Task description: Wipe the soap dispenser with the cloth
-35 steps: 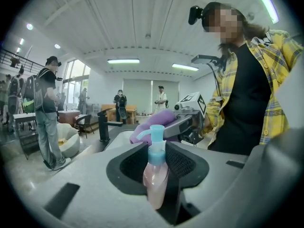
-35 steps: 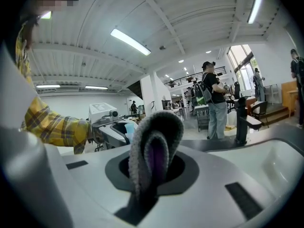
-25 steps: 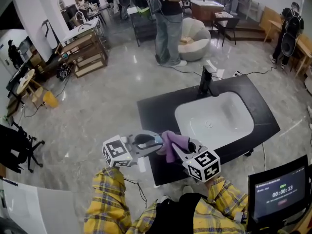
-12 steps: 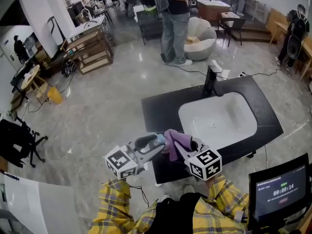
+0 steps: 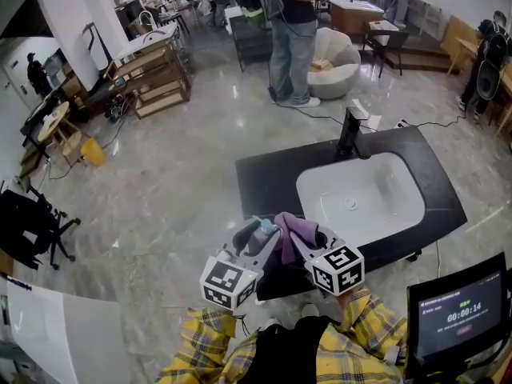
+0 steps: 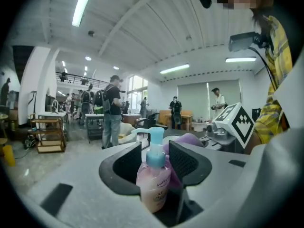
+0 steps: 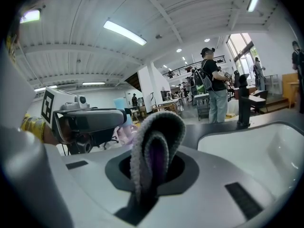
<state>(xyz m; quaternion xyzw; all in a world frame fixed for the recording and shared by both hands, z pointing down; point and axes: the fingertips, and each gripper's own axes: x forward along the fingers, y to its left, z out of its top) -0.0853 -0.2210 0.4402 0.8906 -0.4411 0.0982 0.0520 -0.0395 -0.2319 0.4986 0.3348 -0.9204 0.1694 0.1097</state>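
left gripper view: left gripper (image 6: 154,151), jaws lately eased wider, grips soap dispenser (image 6: 154,186) aloft. right gripper (image 7: 152,169) clamps cloth (image 7: 159,127), touching dispenser's 3 o'clock side. wiping under way, judged; next, rub cloth around body.

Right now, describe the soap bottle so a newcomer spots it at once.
Find the black counter with the white sink, then the person's left gripper at its near left corner. Its jaws, just eased wider, grip the bottle beside a purple cloth: small, pink, with a light-blue pump.
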